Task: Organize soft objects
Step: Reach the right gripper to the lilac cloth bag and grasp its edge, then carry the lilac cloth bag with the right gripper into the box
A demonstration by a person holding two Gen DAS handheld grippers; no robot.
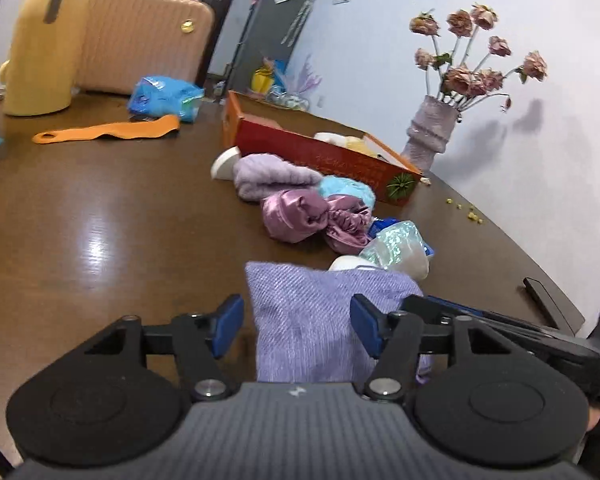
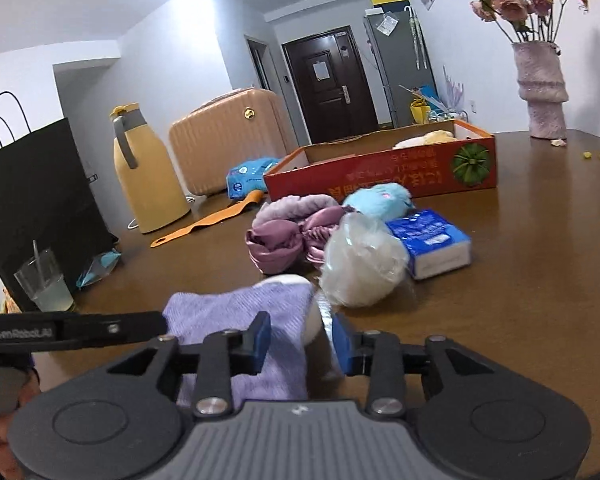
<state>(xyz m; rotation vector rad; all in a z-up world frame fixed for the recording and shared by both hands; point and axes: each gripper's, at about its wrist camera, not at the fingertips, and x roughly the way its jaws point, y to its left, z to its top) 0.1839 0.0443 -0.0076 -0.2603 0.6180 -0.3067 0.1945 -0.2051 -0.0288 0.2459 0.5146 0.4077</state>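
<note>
A folded lilac cloth (image 1: 316,320) lies on the brown table between the open jaws of my left gripper (image 1: 296,328). In the right wrist view the same cloth (image 2: 236,320) and a white round object (image 2: 312,320) sit between the jaws of my right gripper (image 2: 302,340), which are part closed around them. Beyond lie a mauve satin cloth (image 1: 300,216), a fluffy lilac item (image 1: 268,176), a light blue plush (image 2: 380,198), a plastic-wrapped white ball (image 2: 360,268) and a blue tissue pack (image 2: 432,240). A red cardboard box (image 2: 380,176) holds pale soft items.
A vase of dried roses (image 2: 540,84) stands at the table's far right. A yellow thermos (image 2: 144,168), peach suitcase (image 2: 228,140), orange shoehorn (image 2: 212,218), blue packet (image 1: 164,96), black bag (image 2: 40,200) and plastic cup (image 2: 48,280) are on the left.
</note>
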